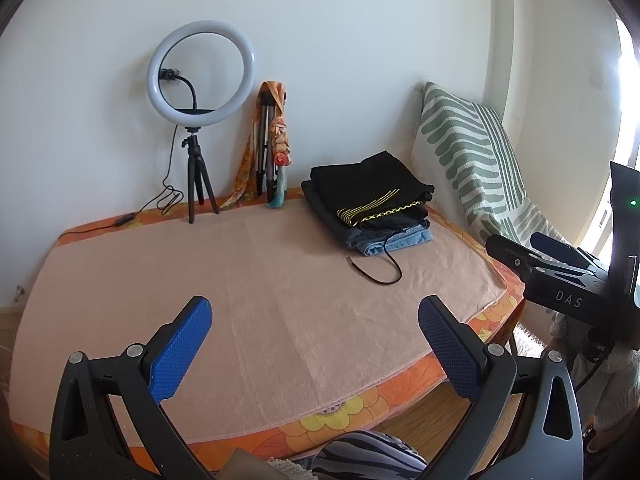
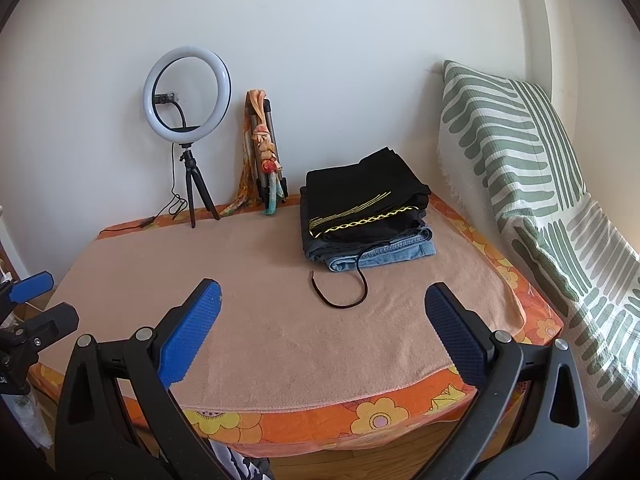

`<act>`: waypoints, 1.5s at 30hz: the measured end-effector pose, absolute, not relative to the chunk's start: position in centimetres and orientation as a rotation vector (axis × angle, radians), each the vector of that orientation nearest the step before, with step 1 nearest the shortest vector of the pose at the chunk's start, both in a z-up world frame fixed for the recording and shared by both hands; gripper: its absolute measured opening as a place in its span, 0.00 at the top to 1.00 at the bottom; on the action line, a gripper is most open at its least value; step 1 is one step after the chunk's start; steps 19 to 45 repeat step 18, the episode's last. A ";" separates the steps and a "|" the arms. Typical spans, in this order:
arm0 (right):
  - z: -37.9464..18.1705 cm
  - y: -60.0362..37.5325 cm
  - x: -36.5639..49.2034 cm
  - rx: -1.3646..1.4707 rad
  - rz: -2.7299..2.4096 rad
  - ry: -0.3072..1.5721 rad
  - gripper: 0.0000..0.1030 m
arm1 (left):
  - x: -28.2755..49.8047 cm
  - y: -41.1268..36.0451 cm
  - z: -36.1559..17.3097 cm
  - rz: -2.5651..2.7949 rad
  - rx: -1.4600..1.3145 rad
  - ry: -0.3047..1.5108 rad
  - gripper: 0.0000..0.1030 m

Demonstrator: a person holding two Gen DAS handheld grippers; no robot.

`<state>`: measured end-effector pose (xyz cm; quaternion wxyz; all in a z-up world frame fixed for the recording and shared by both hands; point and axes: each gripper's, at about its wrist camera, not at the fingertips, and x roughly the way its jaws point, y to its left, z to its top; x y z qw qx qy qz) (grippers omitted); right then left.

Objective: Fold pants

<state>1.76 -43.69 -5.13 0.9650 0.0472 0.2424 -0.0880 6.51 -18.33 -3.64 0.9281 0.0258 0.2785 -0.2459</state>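
A stack of folded pants (image 1: 370,202) (image 2: 362,212) sits at the back right of the table: black pants with yellow stitching lie on top of blue jeans (image 1: 394,240) (image 2: 390,254). A black drawstring (image 1: 380,270) (image 2: 340,292) trails from the stack onto the peach towel (image 1: 240,300) (image 2: 260,312). My left gripper (image 1: 316,332) hovers open over the towel's near edge, holding nothing. My right gripper (image 2: 322,316) is open too, in front of the stack and well short of it. The right gripper's body (image 1: 568,284) shows at the right edge of the left wrist view.
A ring light on a small tripod (image 1: 200,80) (image 2: 186,96) and a folded tripod with an orange scarf (image 1: 270,144) (image 2: 260,148) stand by the back wall. A green-striped cushion (image 1: 468,152) (image 2: 512,152) leans at the right. The orange flowered tablecloth (image 1: 340,416) (image 2: 360,412) borders the towel.
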 end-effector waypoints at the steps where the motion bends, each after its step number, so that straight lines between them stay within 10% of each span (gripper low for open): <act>1: -5.1 -43.7 1.8 0.095 -0.176 0.490 0.00 | 6.5 -18.3 -3.7 -0.503 0.053 0.570 0.00; 45: -5.5 -43.4 2.5 0.094 -0.159 0.504 0.00 | 6.1 -17.5 -3.4 -0.499 0.029 0.515 0.00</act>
